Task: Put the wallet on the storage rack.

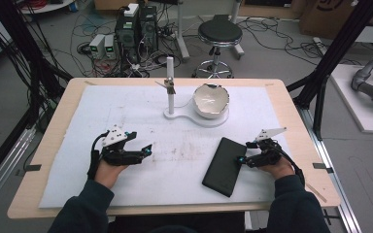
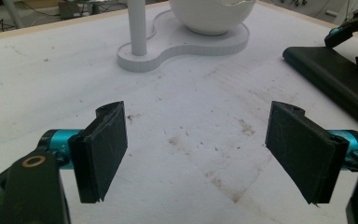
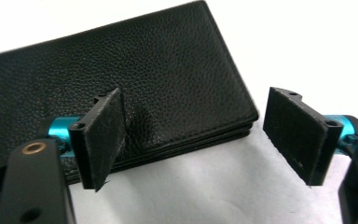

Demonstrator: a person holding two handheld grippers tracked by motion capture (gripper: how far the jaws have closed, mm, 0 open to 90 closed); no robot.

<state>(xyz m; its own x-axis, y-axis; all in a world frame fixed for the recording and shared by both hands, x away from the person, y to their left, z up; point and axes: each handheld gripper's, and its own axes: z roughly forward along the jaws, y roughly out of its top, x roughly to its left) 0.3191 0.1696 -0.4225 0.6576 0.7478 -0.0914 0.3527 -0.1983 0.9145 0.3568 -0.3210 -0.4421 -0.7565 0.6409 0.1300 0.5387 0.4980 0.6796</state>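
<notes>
While right tongs (image 3: 193, 140) gape | black wallet (image 3: 121, 88) corner lies between, unclamped | left tongs (image 2: 198, 154) apart

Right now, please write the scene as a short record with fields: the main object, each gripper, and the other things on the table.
main object: black leather wallet, closed, lying flat on the white mat
right gripper: open, one jaw above the wallet's corner, the other beside its edge, not pressing it
left gripper: open, nothing between the jaws, over bare mat
other things: white bowl with a broken rim, on a white base that also carries an upright post
table: wooden top under the mat
</notes>
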